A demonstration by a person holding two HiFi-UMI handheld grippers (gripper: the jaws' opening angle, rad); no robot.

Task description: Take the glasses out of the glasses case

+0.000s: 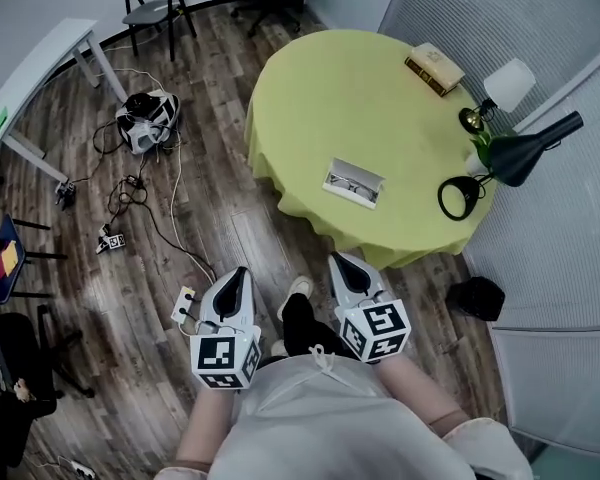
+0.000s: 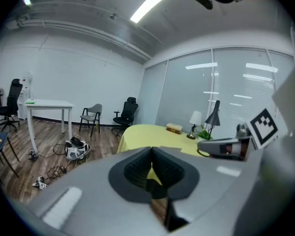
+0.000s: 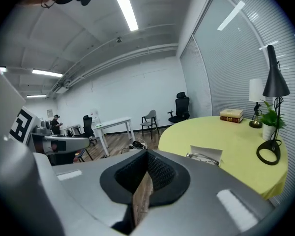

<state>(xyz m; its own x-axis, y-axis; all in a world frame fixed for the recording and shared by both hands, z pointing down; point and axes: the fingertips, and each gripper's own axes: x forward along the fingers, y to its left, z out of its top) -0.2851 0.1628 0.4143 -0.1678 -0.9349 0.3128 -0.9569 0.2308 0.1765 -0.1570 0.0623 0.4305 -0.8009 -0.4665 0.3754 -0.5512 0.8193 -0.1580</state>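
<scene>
The glasses case lies open near the table's edge facing the person, with the glasses inside. The left gripper and right gripper hang well short of it, fingers pressed together and empty (nothing is within reach yet).

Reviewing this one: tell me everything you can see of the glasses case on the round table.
The glasses case is a small, pale grey-white rectangular box lying open on the yellow-green tablecloth, toward the table edge nearest the person. In the right gripper view its lid stands up behind the base, and a pair of glasses lies inside. Nothing but the cloth touches it. Its material cannot be told from here.
</scene>
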